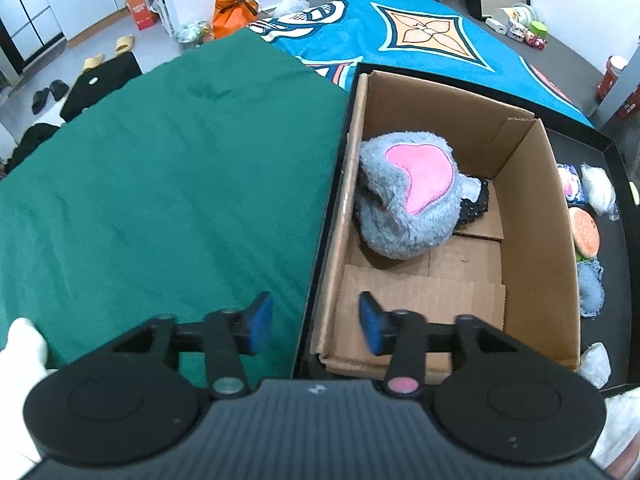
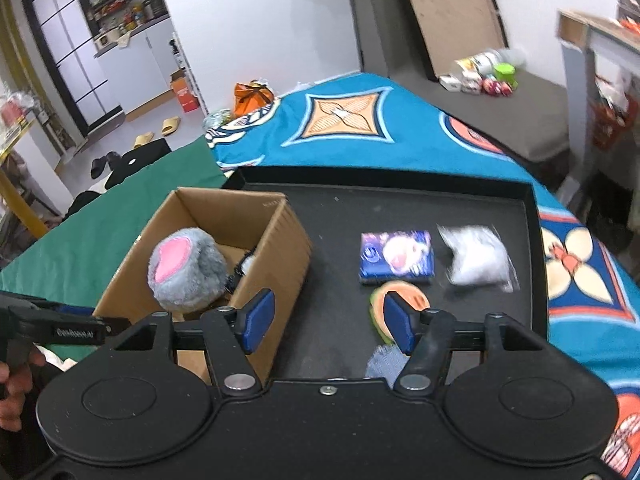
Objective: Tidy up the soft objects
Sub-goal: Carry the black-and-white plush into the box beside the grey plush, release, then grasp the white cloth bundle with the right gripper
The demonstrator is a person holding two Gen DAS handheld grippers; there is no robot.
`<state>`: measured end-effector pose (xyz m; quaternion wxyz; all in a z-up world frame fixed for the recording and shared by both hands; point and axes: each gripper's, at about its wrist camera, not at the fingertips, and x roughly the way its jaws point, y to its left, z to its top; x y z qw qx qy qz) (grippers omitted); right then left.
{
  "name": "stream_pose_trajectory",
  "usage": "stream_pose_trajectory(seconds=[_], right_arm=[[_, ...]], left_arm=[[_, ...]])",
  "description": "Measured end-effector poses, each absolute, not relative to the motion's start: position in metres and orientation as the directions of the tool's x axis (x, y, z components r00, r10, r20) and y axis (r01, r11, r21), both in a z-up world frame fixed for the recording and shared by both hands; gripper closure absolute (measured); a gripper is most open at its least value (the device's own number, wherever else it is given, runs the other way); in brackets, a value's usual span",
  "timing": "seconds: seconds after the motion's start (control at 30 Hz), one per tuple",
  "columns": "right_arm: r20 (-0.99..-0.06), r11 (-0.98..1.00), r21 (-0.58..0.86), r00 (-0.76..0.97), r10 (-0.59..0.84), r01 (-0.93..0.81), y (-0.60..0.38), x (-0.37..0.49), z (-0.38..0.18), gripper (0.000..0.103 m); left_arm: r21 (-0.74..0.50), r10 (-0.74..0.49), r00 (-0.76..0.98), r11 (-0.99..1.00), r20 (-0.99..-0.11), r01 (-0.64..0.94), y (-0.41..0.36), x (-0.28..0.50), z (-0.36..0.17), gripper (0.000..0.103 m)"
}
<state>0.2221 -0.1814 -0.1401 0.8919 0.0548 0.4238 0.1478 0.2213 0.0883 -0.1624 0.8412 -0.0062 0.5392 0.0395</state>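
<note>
A grey plush with a pink patch (image 1: 404, 196) (image 2: 186, 272) lies in the open cardboard box (image 1: 532, 208) (image 2: 280, 264), over a black dotted item (image 1: 476, 200). The box stands in a black tray (image 2: 400, 200) (image 1: 616, 184). Beside the box in the tray lie a blue packet (image 2: 396, 258) (image 1: 572, 184), a white fluffy bag (image 2: 474, 260) (image 1: 598, 190), a burger-shaped plush (image 2: 408, 292) (image 1: 586, 236) and a blue denim piece (image 2: 382, 360) (image 1: 590, 288). My left gripper (image 1: 316, 326) is open and empty over the box's near left corner. My right gripper (image 2: 326, 320) is open and empty above the tray, near the burger plush.
A green cloth (image 1: 160, 180) (image 2: 80, 240) covers the surface left of the tray. A blue patterned blanket (image 1: 420, 28) (image 2: 360, 128) lies behind and right. Another white bag (image 1: 596, 364) sits at the tray's near corner. Slippers and bags lie on the floor beyond.
</note>
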Motion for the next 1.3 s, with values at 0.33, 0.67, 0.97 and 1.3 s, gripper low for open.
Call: stream_pose_trajectory(seconds=[0.33,0.67,0.97,1.3], right_arm=[[-0.775,0.955,0.268,0.56,0.294,-0.13,-0.208,0.197,-0.169,0.032],[-0.811,0.959,0.278,0.52,0.268,-0.061,-0.218,0.18,-0.202,0.02],[-0.855,0.973,0.212,0.467,0.227,-0.087,-0.207,0.173,-0.232,0.019],[-0.871,0.99,0.096,0.473,0.134,-0.103,-0.212,0.166,-0.246,0.053]], left_arm=[[0.096,0.106,0.405,0.994,-0.908,-0.046,0.07,0.227,-0.154,0.032],[0.158,0.144,0.383,0.987,-0.912,0.007,0.051,0.225,-0.154,0.028],[0.201,0.175,0.369,0.979,-0.913,0.035,0.037,0.228,-0.156,0.027],[0.256,0.225,0.343,0.965,-0.912,0.048,0.027,0.236,-0.165,0.026]])
